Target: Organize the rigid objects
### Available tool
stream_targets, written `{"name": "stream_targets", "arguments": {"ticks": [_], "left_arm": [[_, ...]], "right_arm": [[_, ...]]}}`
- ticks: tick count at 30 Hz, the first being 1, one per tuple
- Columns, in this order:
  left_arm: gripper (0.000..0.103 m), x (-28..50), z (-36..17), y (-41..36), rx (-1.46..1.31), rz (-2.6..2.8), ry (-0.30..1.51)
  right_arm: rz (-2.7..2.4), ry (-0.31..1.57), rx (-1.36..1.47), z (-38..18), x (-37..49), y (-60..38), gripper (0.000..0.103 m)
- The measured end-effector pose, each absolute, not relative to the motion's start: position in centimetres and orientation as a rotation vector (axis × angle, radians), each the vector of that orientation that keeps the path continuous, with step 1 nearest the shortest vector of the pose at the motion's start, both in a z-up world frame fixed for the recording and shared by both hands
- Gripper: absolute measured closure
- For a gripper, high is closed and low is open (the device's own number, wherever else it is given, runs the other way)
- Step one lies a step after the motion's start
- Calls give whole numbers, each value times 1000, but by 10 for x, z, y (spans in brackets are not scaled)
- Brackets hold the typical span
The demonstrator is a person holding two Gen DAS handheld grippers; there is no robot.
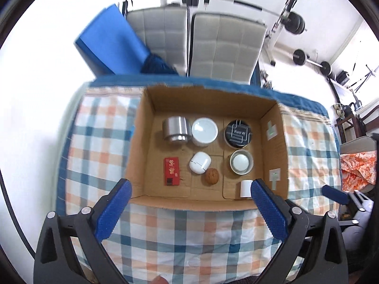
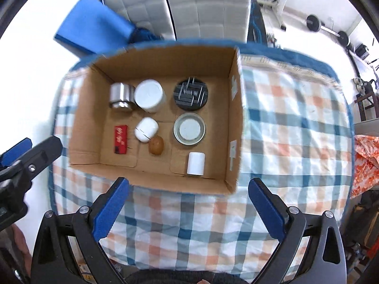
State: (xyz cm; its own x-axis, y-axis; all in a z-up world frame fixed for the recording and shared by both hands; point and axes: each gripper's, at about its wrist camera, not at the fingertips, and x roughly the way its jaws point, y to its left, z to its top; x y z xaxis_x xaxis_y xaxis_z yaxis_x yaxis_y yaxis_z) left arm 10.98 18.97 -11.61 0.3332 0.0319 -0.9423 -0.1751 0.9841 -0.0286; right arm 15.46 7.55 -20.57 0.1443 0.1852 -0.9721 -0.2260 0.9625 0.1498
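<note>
Both your left gripper (image 1: 189,189) and right gripper (image 2: 188,188) gape wide, empty, at six o'clock of the box (image 2: 151,59); everything sits sorted inside, the walnut (image 2: 156,144) included.

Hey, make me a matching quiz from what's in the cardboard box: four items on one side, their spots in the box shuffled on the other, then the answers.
Items:
1. steel canister
2. black round tin
3. red packet
4. small white cylinder

Spots in the cardboard box:
A. near right corner
B. far right
C. far left
D. near left, lying flat

Pairs: 1-C, 2-B, 3-D, 4-A
</note>
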Motion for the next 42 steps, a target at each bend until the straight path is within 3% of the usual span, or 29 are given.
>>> {"name": "stream_targets", "arguments": {"ticks": [6,16,42], "left_arm": [[0,78,-67,181,-130,140,1150],[0,37,-9,164,-121,152,1035],[0,3,11,150,-91,179,993]], "right_arm": [[287,1250,-25,-132,121,49,1],[288,1119,-20,-60,82,22,1],[261,1048,-11,-24,53,2,1]]}}
